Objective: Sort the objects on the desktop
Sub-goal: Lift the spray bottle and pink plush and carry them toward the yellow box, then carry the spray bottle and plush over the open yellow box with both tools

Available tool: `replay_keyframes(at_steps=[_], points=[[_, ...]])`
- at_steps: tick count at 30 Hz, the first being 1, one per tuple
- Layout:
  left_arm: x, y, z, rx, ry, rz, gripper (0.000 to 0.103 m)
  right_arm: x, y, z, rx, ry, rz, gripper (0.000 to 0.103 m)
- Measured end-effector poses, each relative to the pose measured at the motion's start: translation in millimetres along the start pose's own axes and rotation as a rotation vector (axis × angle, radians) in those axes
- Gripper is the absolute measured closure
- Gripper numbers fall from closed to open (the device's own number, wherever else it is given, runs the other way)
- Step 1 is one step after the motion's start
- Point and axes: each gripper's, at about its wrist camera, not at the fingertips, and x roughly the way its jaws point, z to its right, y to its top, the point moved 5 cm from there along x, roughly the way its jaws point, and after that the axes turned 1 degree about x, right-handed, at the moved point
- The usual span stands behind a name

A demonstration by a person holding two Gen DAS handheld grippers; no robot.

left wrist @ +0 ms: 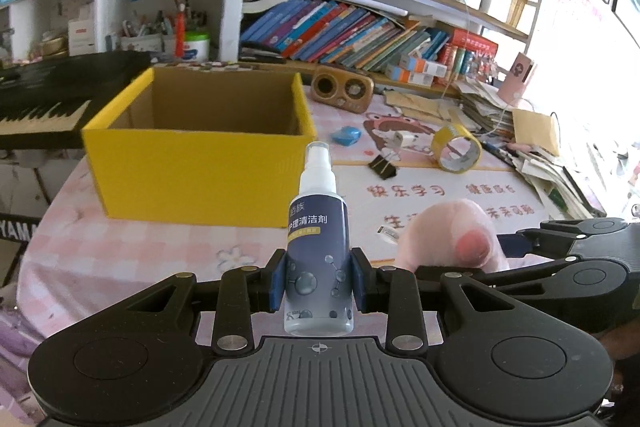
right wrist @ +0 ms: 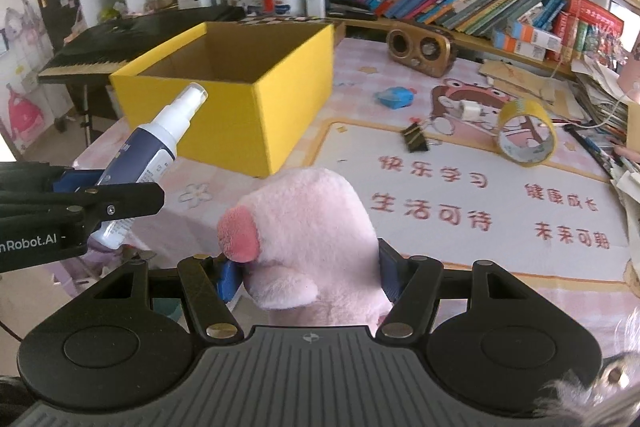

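My left gripper [left wrist: 319, 279] is shut on a small spray bottle [left wrist: 318, 251] with a dark blue label and white nozzle, held upright above the desk before the open yellow cardboard box [left wrist: 192, 163]. The bottle also shows in the right wrist view [right wrist: 154, 147], tilted in the left gripper [right wrist: 100, 187]. My right gripper [right wrist: 310, 277] is shut on a pink plush toy [right wrist: 312, 227] with a red patch; the toy also shows in the left wrist view [left wrist: 452, 235]. The box [right wrist: 248, 107] looks empty where its inside shows.
On the pink desk mat [right wrist: 460, 247] lie a yellow tape roll [right wrist: 526, 133], a black binder clip [right wrist: 416, 139], a blue object [right wrist: 394, 97], a white charger [right wrist: 470, 109] and a brown speaker [right wrist: 418, 51]. Paper piles [left wrist: 532, 147] line the right. A keyboard piano [left wrist: 44, 99] stands left.
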Motion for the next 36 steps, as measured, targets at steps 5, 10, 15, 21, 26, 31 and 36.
replay_keyframes(at_steps=[5,10,15,21,26,31,36], points=[[-14.4,-9.0,-17.1,-0.016,0.027,0.000,0.072,1.8,-3.6,-23.5,-0.014,0.027,-0.004,0.041],[-25.9,-14.4,-33.4,-0.033,0.052,0.005,0.072,4.7,-4.7,-46.1,-0.040,0.057,-0.007,0.041],[-34.4,-17.4,-48.6,-0.055,0.072,0.014,0.072,8.0,-2.5,-66.5,-0.070,0.082,-0.008,0.041],[-41.5,-18.4,-62.8,-0.080,0.092,0.029,0.072,12.7,2.4,-83.7,-0.104,0.102,-0.007,0.041],[-45.0,-18.1,-70.4,-0.097,0.104,0.040,0.072,15.7,7.4,-94.5,-0.130,0.117,-0.008,0.041],[-45.6,-16.8,-74.8,-0.121,0.111,0.046,0.072,18.5,13.2,-99.9,-0.147,0.133,-0.012,0.041],[-41.9,-13.4,-76.5,-0.143,0.110,0.053,0.072,20.0,20.3,-100.5,-0.158,0.145,-0.014,0.041]])
